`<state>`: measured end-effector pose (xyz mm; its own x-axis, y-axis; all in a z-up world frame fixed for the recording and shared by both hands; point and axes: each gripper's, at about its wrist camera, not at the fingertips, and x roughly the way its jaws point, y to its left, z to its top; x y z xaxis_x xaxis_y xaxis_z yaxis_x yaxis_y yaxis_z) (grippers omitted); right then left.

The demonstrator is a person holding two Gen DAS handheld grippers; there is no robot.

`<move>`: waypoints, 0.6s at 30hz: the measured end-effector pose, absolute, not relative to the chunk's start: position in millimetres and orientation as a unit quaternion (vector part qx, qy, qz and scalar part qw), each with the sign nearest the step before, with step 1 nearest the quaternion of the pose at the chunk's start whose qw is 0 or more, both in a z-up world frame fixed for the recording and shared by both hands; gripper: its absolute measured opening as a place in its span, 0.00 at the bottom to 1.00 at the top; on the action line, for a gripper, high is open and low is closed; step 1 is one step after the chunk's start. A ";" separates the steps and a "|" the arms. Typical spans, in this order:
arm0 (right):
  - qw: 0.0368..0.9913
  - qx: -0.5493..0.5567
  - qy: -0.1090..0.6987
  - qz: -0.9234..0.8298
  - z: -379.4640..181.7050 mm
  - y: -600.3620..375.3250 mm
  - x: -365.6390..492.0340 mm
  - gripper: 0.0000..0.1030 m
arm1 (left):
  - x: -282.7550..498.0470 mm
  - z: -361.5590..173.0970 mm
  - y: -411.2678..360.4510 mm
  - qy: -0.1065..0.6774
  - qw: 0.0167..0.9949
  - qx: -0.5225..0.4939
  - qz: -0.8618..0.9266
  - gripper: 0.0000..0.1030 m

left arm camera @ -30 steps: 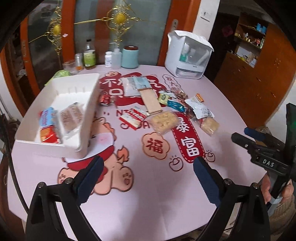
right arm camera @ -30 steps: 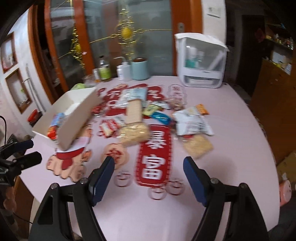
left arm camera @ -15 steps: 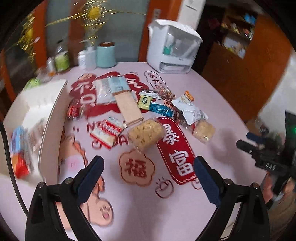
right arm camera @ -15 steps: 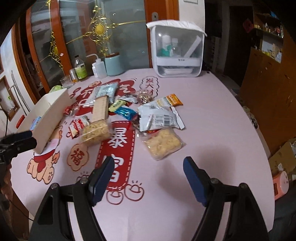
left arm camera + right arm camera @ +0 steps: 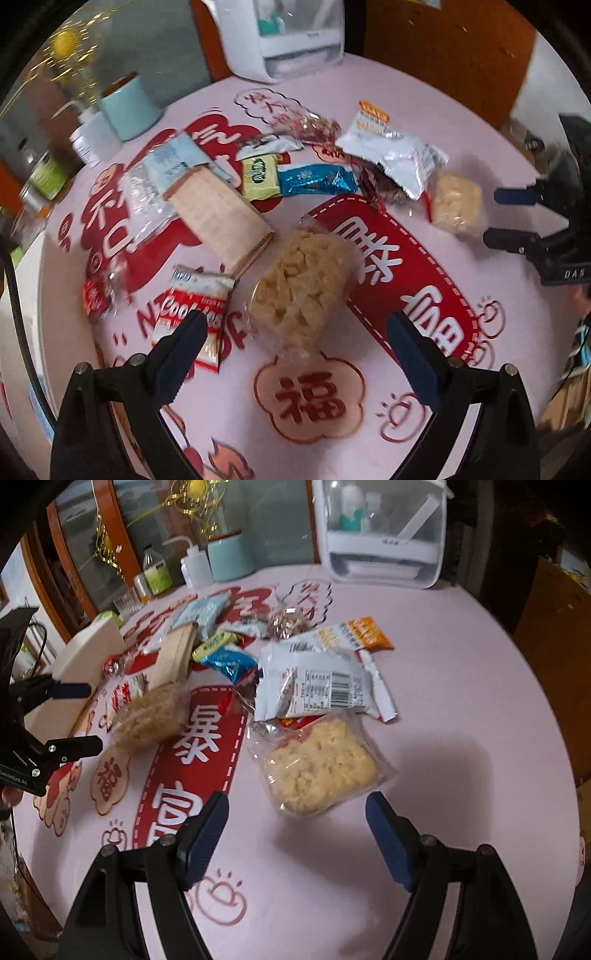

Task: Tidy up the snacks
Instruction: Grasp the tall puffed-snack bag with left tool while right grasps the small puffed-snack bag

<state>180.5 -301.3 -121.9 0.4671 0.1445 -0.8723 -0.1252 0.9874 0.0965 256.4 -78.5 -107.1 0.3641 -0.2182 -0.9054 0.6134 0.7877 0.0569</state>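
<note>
While both grippers stand wide and empty above the pink table [image 5: 461, 686], the left gripper [image 5: 295, 332] frames a clear bag of puffed snacks [image 5: 299, 280] beside a red packet reading "Cookies" [image 5: 195, 306]. The right gripper [image 5: 295, 812] frames a second clear snack bag [image 5: 321, 764], just below a white barcoded wrapper [image 5: 317, 686].

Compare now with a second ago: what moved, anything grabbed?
Both grippers came down toward the snack pile. The left gripper now lines up on the near clear bag of puffs, the right gripper on the other bag of puffs. Both stayed open; nothing grabbed. The snacks did not move on the pink table.
</note>
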 end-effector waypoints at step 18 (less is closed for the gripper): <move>0.841 -0.021 0.538 0.053 -153.8 -307.3 224.8 0.76 | 304.2 -160.7 -106.1 0.536 0.756 0.257 -0.273 0.94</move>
<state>224.8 -307.3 -153.8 0.4151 0.0661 -0.9074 -0.1123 0.9935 0.0210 304.2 -106.1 -160.7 0.2761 -0.1380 -0.9512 0.6888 0.7186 0.0957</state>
